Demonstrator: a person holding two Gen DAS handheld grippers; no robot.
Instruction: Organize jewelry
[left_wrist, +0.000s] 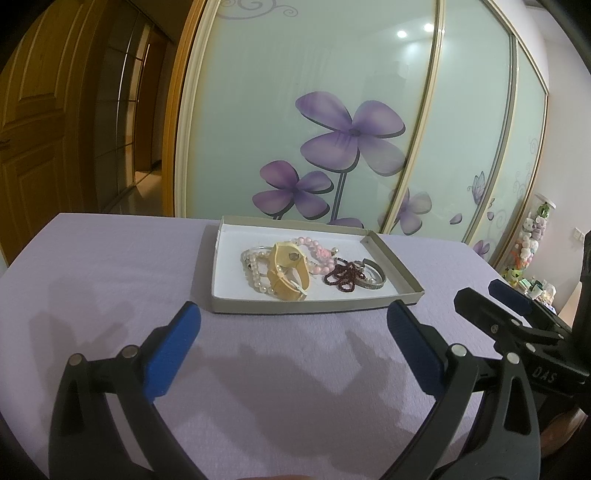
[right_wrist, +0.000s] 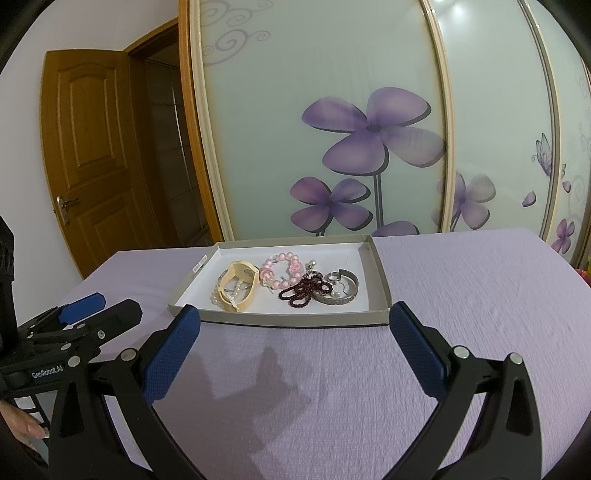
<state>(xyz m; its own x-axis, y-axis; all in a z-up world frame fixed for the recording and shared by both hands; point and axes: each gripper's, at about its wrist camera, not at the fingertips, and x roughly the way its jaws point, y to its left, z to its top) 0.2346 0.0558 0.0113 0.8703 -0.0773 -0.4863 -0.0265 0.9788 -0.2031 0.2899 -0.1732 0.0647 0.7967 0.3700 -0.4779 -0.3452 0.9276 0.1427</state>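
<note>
A shallow grey cardboard tray (left_wrist: 229, 236) (right_wrist: 382, 269) lies on the lilac cloth. In it rest a cream watch (left_wrist: 284, 271) (right_wrist: 242, 286), a white pearl bracelet (left_wrist: 255, 275) (right_wrist: 218, 291), a pink bead bracelet (left_wrist: 319, 254) (right_wrist: 282, 271), a dark red bead string (left_wrist: 341, 277) (right_wrist: 304, 290) and a silver bangle (left_wrist: 375, 277) (right_wrist: 343, 290). My left gripper (left_wrist: 293, 325) is open, short of the tray's near edge, nothing between its blue pads. My right gripper (right_wrist: 295, 325) is likewise open and empty before the tray. Each gripper shows at the side of the other's view.
The cloth-covered table (left_wrist: 110, 266) (right_wrist: 480, 295) ends just behind the tray, against sliding wardrobe doors (left_wrist: 332, 110) printed with purple flowers. A wooden door (right_wrist: 88, 155) stands at the left. Small toys (left_wrist: 532, 243) crowd the far right. A hand (right_wrist: 26, 424) holds the left gripper's handle.
</note>
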